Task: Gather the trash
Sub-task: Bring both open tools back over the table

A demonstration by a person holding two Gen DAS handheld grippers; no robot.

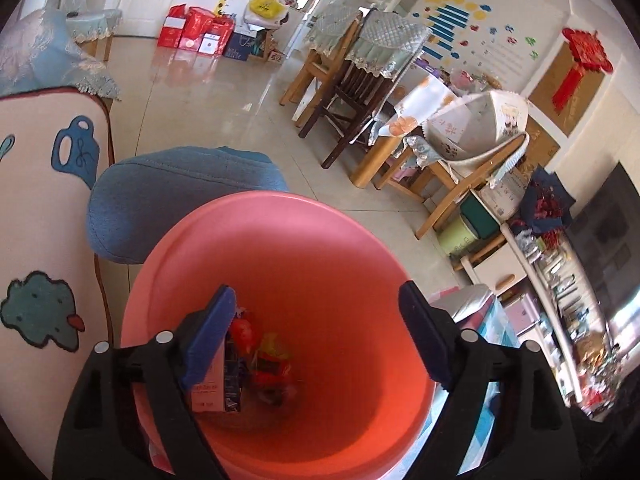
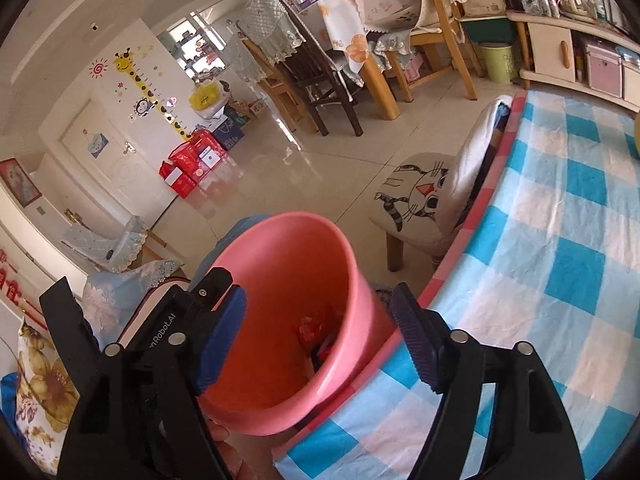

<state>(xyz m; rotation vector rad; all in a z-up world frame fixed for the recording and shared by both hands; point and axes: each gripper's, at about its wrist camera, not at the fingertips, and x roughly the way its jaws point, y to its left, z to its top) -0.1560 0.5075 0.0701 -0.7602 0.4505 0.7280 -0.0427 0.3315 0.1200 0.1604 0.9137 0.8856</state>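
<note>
A pink plastic bucket (image 1: 288,264) fills the left wrist view from above. At its bottom lie a pink carton (image 1: 208,394), a dark packet (image 1: 232,376) and red and yellow wrappers (image 1: 272,360). My left gripper (image 1: 318,334) hangs open over the bucket's mouth, with nothing between its blue pads. In the right wrist view the same bucket (image 2: 280,264) stands against the table edge, with red wrappers (image 2: 310,328) showing inside. My right gripper (image 2: 318,340) is open above the rim and holds nothing.
A table with a blue and white checked cloth (image 2: 540,280) lies to the right of the bucket. A cat-print stool (image 2: 420,204) and a blue cushioned stool (image 1: 180,192) stand close by. Wooden chairs (image 1: 344,92) and red gift boxes (image 1: 196,32) stand farther off on the tiled floor.
</note>
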